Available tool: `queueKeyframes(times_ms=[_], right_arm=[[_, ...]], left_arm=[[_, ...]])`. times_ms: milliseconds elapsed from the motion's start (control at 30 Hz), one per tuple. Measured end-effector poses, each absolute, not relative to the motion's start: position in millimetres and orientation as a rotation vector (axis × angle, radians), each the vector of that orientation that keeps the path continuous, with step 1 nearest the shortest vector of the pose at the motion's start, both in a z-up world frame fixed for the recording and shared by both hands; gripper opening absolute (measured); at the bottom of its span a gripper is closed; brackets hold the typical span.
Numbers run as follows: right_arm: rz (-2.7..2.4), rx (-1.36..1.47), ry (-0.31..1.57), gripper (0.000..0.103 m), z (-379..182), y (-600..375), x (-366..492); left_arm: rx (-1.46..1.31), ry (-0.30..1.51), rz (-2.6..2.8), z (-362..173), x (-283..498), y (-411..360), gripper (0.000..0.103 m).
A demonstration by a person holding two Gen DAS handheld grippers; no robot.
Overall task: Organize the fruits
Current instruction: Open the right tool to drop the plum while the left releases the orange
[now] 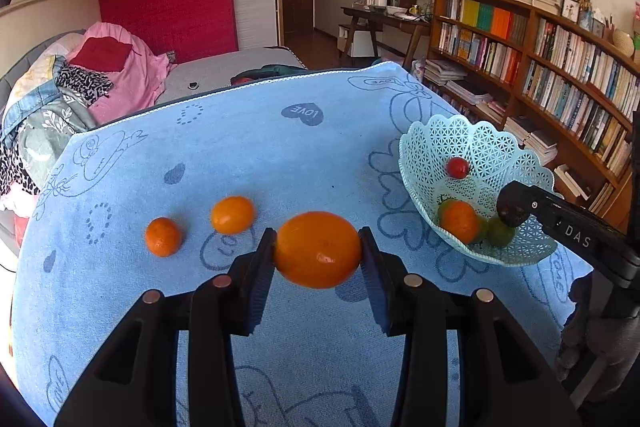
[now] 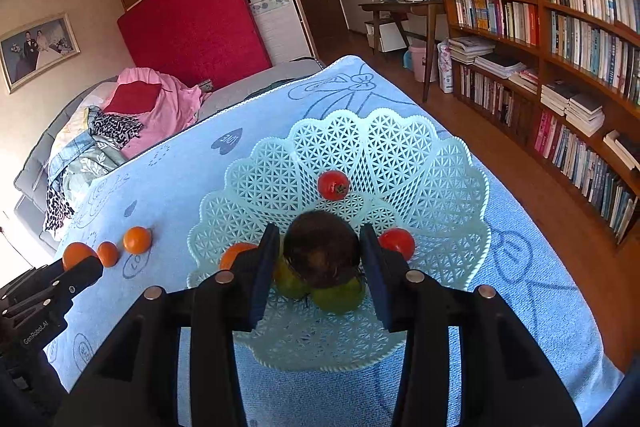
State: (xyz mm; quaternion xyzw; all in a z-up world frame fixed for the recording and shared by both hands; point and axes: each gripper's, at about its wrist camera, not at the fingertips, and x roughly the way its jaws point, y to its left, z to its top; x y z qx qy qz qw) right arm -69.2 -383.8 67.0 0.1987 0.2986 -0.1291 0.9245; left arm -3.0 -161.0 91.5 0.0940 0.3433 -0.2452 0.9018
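Observation:
My left gripper (image 1: pixel 318 247) is shut on a large orange (image 1: pixel 318 249), held a little above the blue towel (image 1: pixel 280 155). Two smaller oranges (image 1: pixel 163 237) (image 1: pixel 233 215) lie on the towel to its left. At the right stands a pale lattice basket (image 1: pixel 480 143) with a red tomato (image 1: pixel 457 167), an orange (image 1: pixel 460 221) and a green fruit (image 1: pixel 501 234). My right gripper (image 2: pixel 320 239) hangs over the basket (image 2: pixel 400 147). A dark brown fruit (image 2: pixel 322 249) sits between its pads with thin gaps on both sides, resting on green fruits (image 2: pixel 340 297). Two tomatoes (image 2: pixel 333 185) (image 2: pixel 398 242) lie nearby.
The towel-covered table ends just beyond the basket, with wooden floor (image 2: pixel 540 211) and a long bookshelf (image 2: pixel 560 47) on the right. A bed piled with clothes (image 1: pixel 100 79) lies behind the table's far left edge. The left gripper (image 2: pixel 80 267) shows at the lower left of the right wrist view.

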Motion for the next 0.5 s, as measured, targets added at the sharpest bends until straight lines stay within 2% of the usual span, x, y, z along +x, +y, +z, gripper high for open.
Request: queueKeyframes(times_ms=[33,67,500], right_arm=[[-0.272,0.411,0.606,0.062,67,-385,-71],[-0.276,0.417,0.596,0.066,67,-387,-73],[-0.329,0.427,0.542,0.067,78,-404,-86]], left_arm=[[0.197,0.710,-0.513,92,-3,-164,0.042],[0.201,0.709,-0.518,92,-3,-168,0.042],[0.233,0.679,-0.609,100,-5,-221,0.042]])
